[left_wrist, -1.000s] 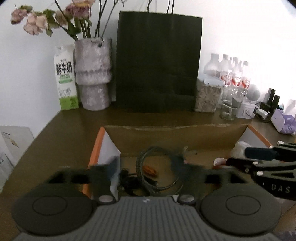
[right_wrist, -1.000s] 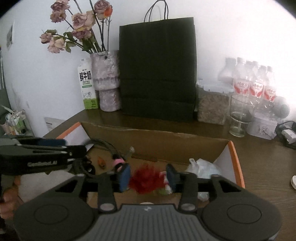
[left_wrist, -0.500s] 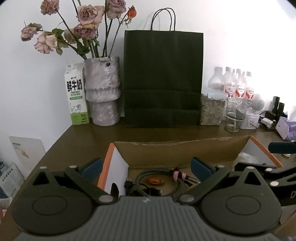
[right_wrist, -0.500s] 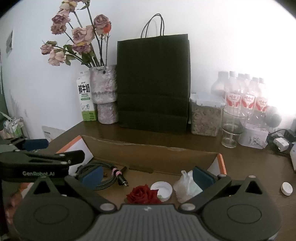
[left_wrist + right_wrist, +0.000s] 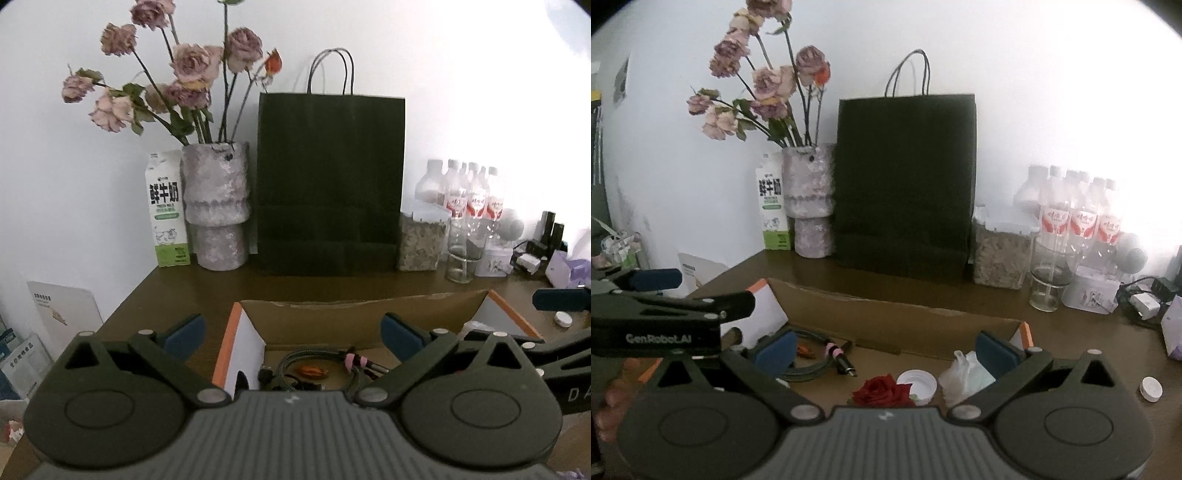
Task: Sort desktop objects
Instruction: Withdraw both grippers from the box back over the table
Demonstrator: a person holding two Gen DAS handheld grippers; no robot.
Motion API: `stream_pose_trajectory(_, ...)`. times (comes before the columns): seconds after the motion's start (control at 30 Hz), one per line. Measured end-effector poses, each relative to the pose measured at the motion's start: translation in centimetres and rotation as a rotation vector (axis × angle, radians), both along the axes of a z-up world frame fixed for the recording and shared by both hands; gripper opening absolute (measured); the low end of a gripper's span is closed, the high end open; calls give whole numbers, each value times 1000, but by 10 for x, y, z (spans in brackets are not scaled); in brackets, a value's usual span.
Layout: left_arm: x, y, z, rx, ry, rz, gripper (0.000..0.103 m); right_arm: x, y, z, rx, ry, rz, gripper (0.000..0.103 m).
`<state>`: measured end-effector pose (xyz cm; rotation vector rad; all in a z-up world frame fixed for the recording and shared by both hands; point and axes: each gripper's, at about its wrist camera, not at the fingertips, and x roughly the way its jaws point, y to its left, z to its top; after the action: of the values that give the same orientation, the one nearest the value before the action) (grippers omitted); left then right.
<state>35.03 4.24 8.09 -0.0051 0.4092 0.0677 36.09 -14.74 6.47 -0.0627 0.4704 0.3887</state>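
A matt brown corrugated cardboard box [image 5: 886, 314] sits on the glossy dark wooden table [image 5: 1071, 328]; far behind, a matt black paper bag [image 5: 905, 184].

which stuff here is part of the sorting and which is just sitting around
Part of the job:
cardboard box
cable
red rose
white cap in the box
plastic wrapper
loose cap on the desk

Just lying about:
black paper bag
vase of flowers
milk carton
water bottles
glass

Black paper bag [image 5: 330, 184], flower vase [image 5: 216, 206].
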Motion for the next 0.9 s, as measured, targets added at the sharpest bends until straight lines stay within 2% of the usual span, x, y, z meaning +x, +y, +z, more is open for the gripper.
stream_pose_trajectory(0.27,-45,1,19,-23,-54,-12,103,-48,-7,22,40,-89,12,103)
stream_pose_trajectory(0.5,-86,0,22,-36,-67,-27,103,-100,-20,29,77,-194,-1,103)
stream_pose_trajectory(0.9,-142,10,1,-72,-19,-6,103,-148,-46,-2,88,-75,-71,103)
